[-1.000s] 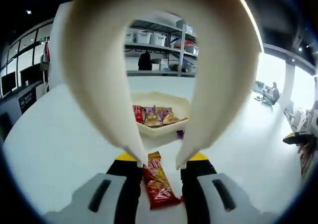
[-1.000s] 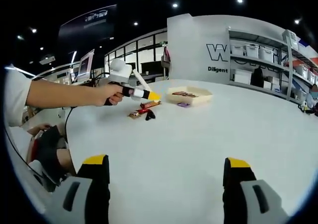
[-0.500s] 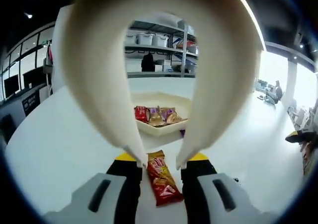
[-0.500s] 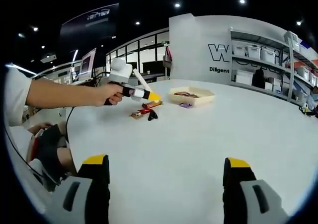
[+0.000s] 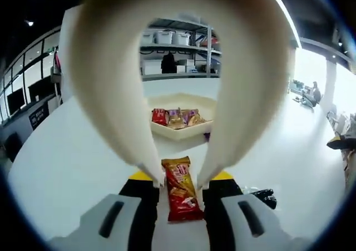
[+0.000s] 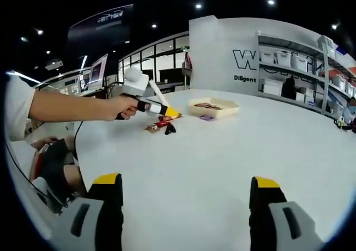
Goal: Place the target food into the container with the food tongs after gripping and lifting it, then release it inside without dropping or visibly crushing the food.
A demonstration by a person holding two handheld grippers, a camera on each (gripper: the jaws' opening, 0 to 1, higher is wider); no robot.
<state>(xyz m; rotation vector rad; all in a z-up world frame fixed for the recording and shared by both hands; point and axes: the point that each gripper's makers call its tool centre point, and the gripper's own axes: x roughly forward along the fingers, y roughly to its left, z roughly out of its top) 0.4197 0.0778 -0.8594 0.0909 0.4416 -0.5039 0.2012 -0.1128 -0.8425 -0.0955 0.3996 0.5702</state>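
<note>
My left gripper (image 5: 181, 178) is shut on cream food tongs (image 5: 111, 95), whose two arms arch up through the left gripper view. The tong tips stand apart on either side of the near end of a red snack packet (image 5: 179, 190) lying on the white table. I cannot tell whether they touch it. Beyond it sits a cream container (image 5: 167, 137) with several wrapped snacks inside. In the right gripper view a hand holds the left gripper (image 6: 169, 113) tilted down over the packets (image 6: 158, 126), with the container (image 6: 222, 113) further right. My right gripper (image 6: 183, 185) is open above bare table.
A black item (image 5: 262, 197) lies right of the red packet, also the black item (image 6: 169, 129) in the right gripper view. A purple packet (image 6: 206, 117) rests in front of the container. Shelves with bins (image 6: 289, 59) line the far wall. A person's sleeve (image 6: 16, 109) is at left.
The left gripper has dipped lower and nearer the red packet, whose end now lies between the tong tips. The right gripper has held still.
</note>
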